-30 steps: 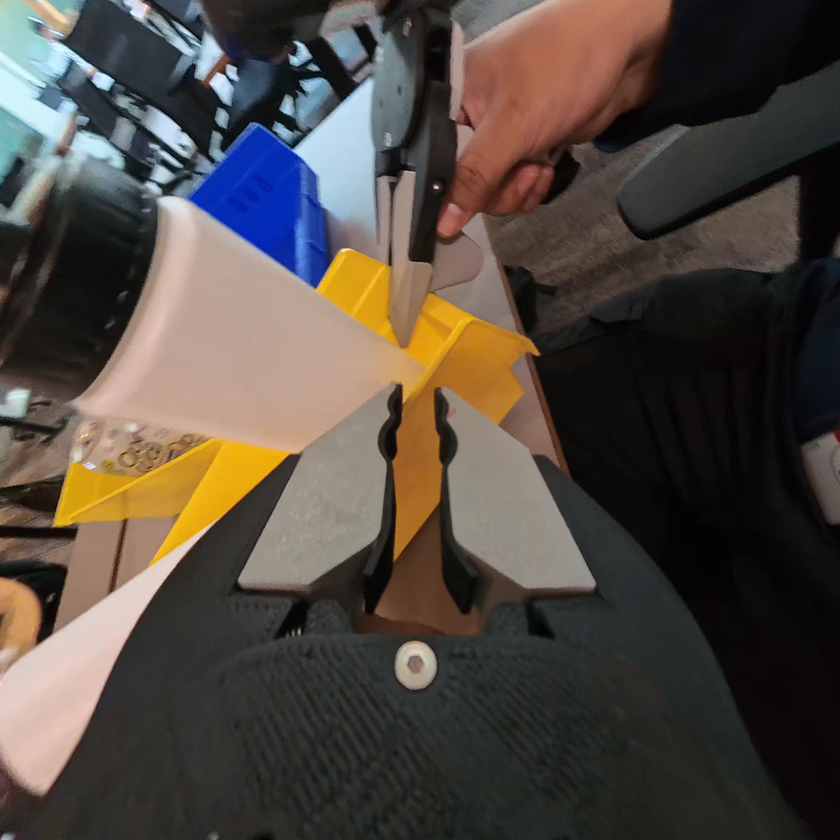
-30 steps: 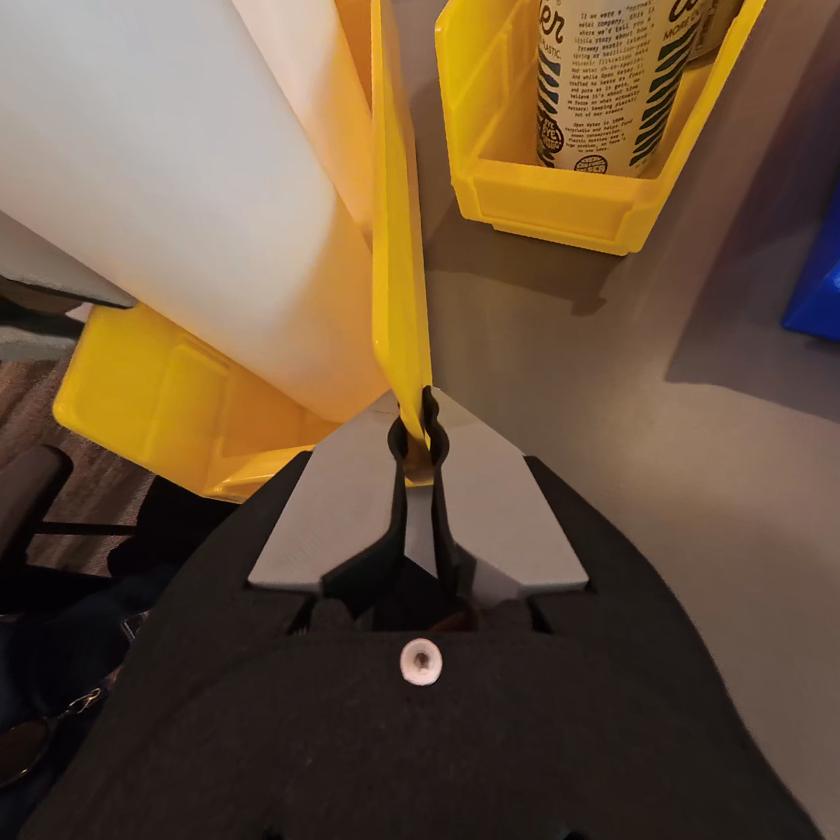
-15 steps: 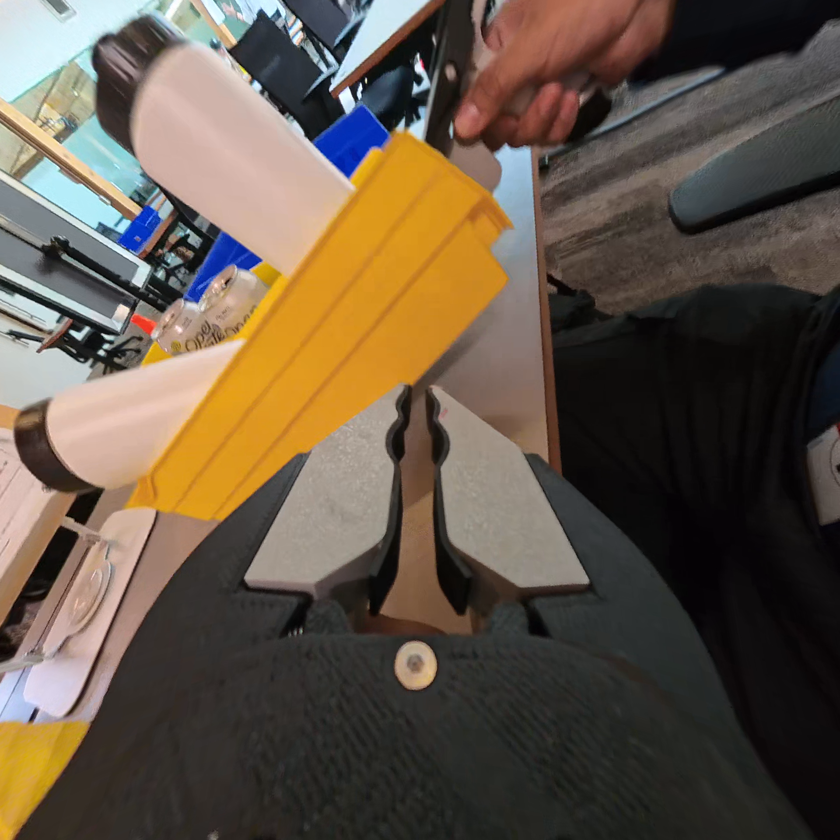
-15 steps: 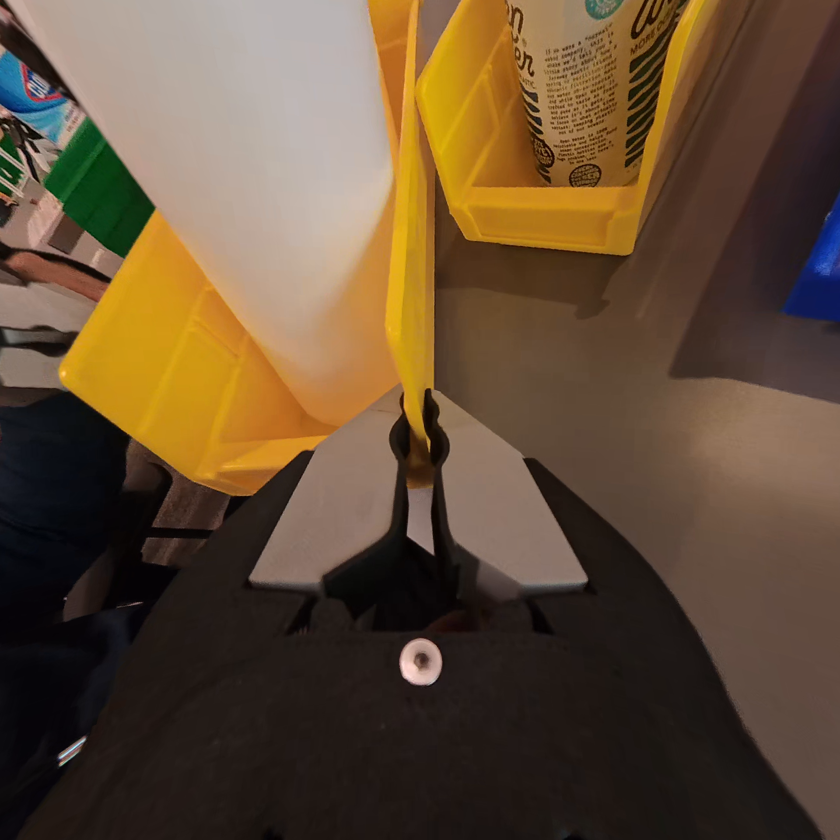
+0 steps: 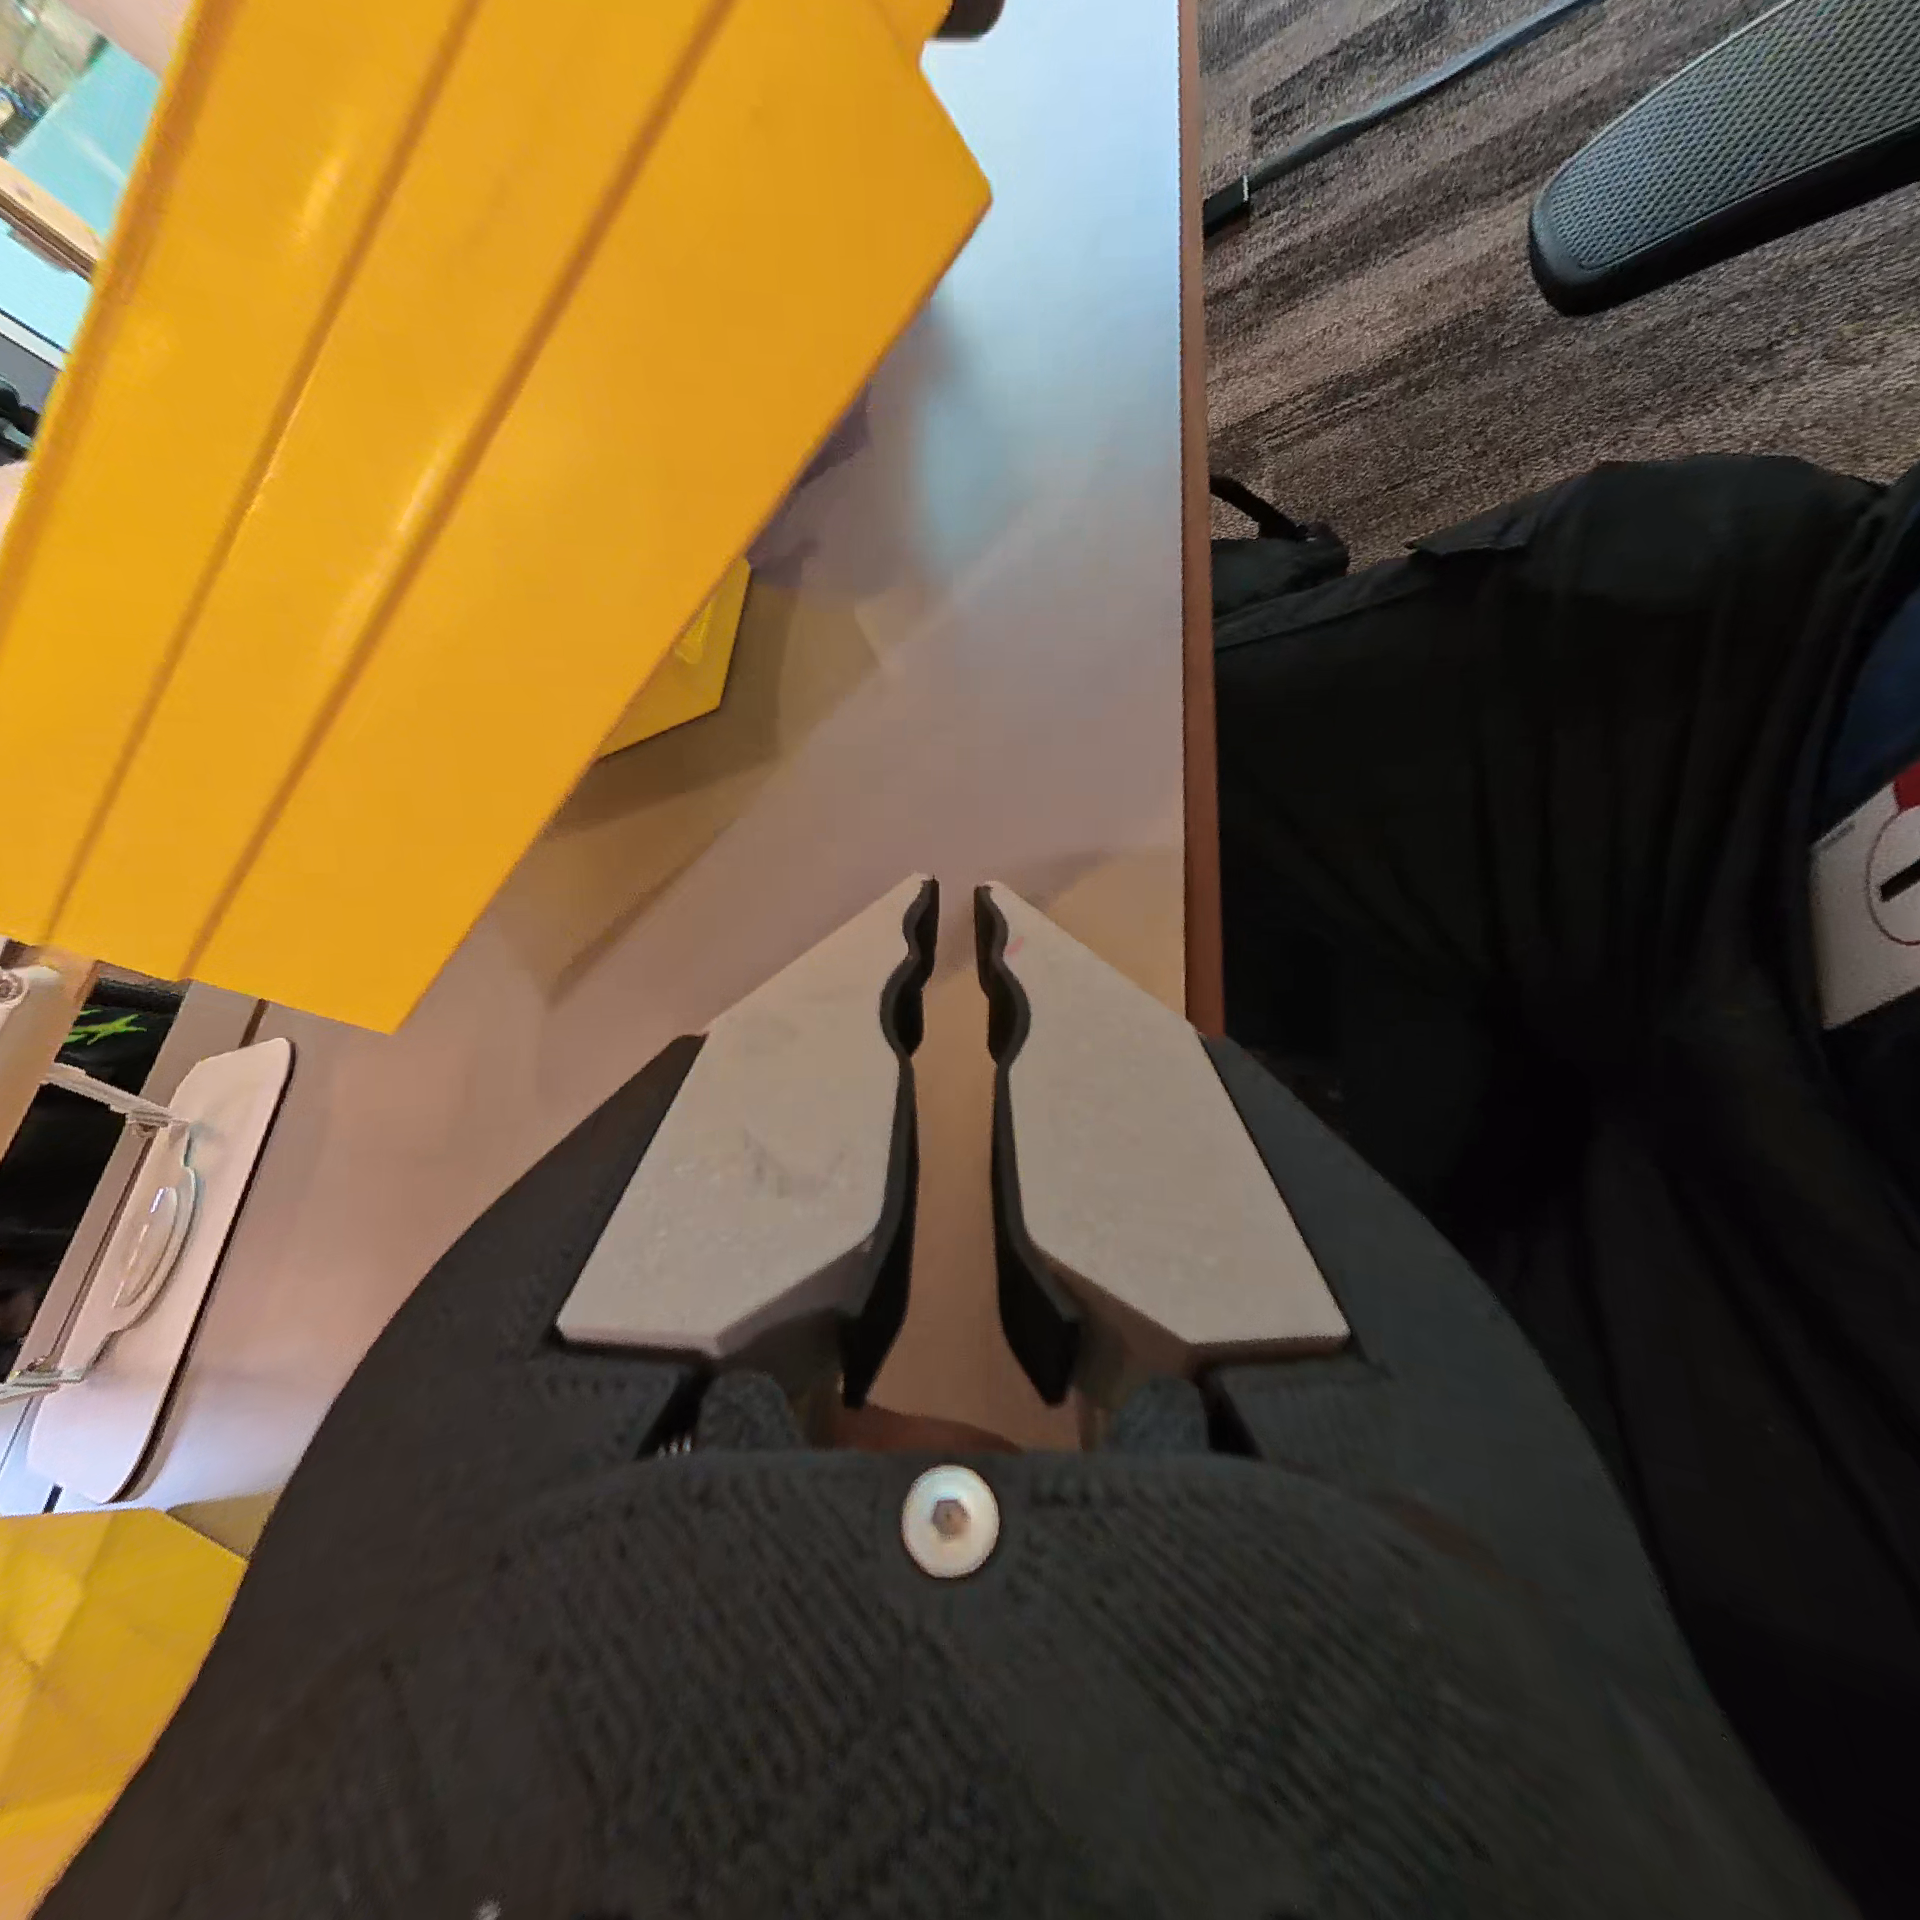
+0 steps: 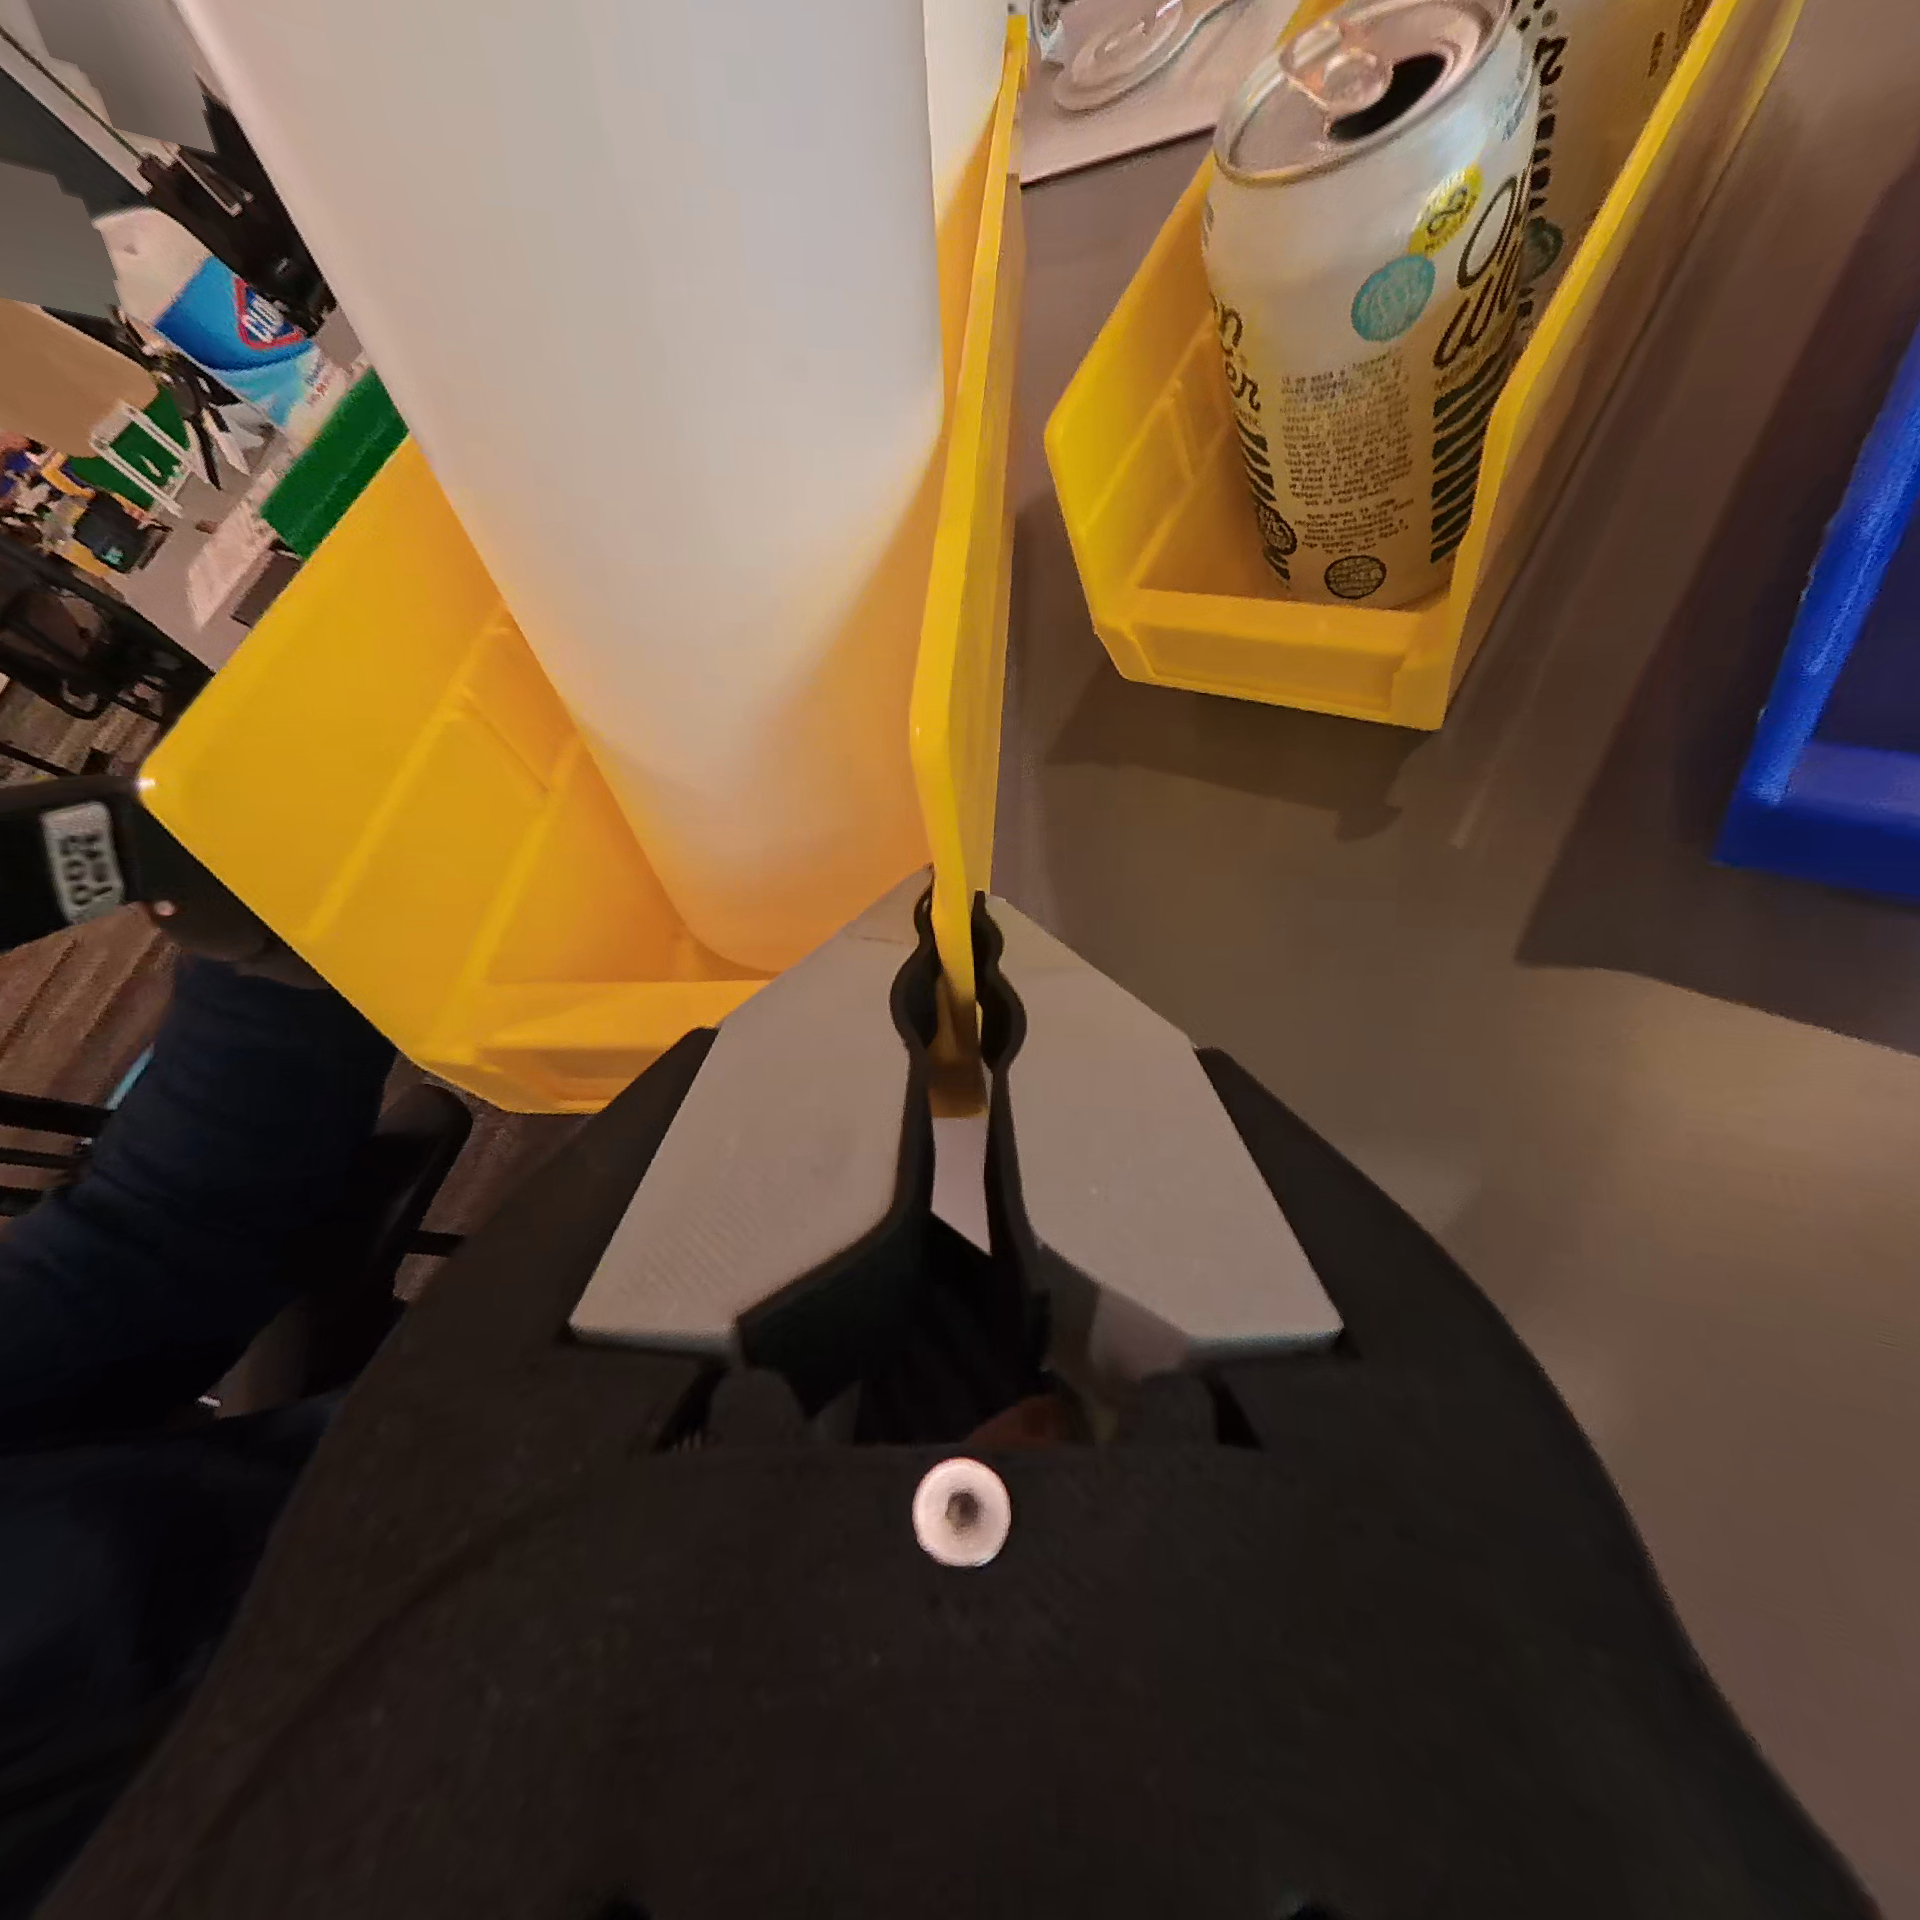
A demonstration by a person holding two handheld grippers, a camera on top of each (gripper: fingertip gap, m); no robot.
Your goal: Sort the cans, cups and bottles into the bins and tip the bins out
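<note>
Clamping the yellow bin [image 6: 961, 582] wall, the right tool [image 6: 951, 914] grips; left tool [image 5: 956, 899] stands slightly apart, empty.

The table [image 6: 1558, 1091] is a smooth grey slab with a brown edge strip along its right side in the left wrist view. A small yellow bin [image 6: 1288, 644] sits on it in the right wrist view, far and to the right, with a printed can [image 6: 1361, 343] standing upright inside. At the right edge is the corner of a blue bin [image 6: 1829, 727], well apart from the yellow one. Far off lies clear plastic [image 6: 1132, 52], perhaps lids. In the left wrist view a pale flat card [image 5: 197, 1247] with a clear dome lies at the table's left edge.
</note>
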